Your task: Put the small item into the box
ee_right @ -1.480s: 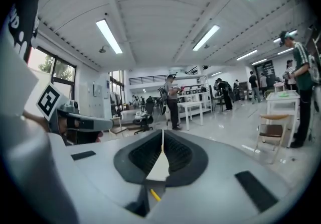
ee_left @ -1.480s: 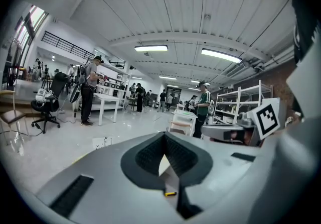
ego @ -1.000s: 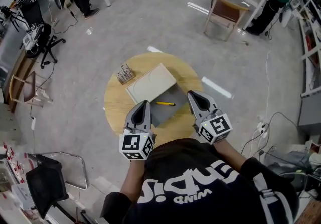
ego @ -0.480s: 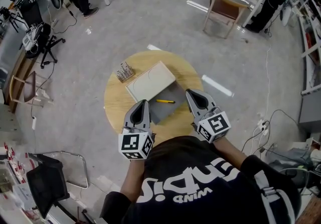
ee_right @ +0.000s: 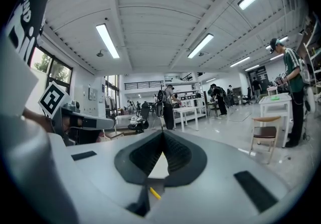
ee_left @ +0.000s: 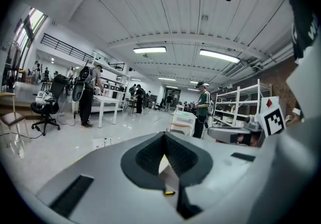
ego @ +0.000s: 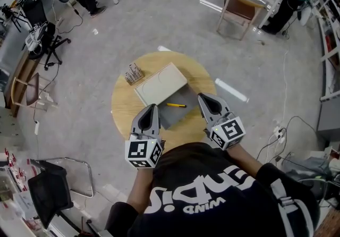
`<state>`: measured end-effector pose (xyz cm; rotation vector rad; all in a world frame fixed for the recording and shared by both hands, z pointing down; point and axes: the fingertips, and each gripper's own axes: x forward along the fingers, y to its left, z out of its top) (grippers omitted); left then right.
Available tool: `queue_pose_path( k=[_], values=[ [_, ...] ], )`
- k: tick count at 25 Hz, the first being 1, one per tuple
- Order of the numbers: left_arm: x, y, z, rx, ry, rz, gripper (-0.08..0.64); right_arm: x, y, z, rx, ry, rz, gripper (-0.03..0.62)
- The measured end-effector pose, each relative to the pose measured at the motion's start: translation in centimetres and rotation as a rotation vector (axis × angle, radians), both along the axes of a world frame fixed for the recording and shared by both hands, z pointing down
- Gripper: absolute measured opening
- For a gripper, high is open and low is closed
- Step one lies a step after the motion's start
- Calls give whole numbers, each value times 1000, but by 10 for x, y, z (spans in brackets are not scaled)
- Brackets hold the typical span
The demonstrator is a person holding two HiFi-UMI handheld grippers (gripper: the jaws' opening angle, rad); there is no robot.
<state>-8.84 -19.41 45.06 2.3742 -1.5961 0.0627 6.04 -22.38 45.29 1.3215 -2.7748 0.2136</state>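
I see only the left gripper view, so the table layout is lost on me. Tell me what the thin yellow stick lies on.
Observer: In the head view, the thin yellow stick lies on a flat grey panel that adjoins a cream rectangular panel.
Operator: Report the other gripper.
Observer: The right hand-held gripper has its jaws together, with nothing between them.
Operator: Name whatever else is on the table.
Observer: A small rack of metal-looking pieces stands on the round wooden table, beside the cream panel's left corner.
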Motion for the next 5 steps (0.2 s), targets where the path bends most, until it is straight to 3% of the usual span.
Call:
queue_pose_path(
  k=[5],
  values=[
    [-2,0,-1,0,0,-1,5,0,0,0,0,-2,3,3]
  ],
)
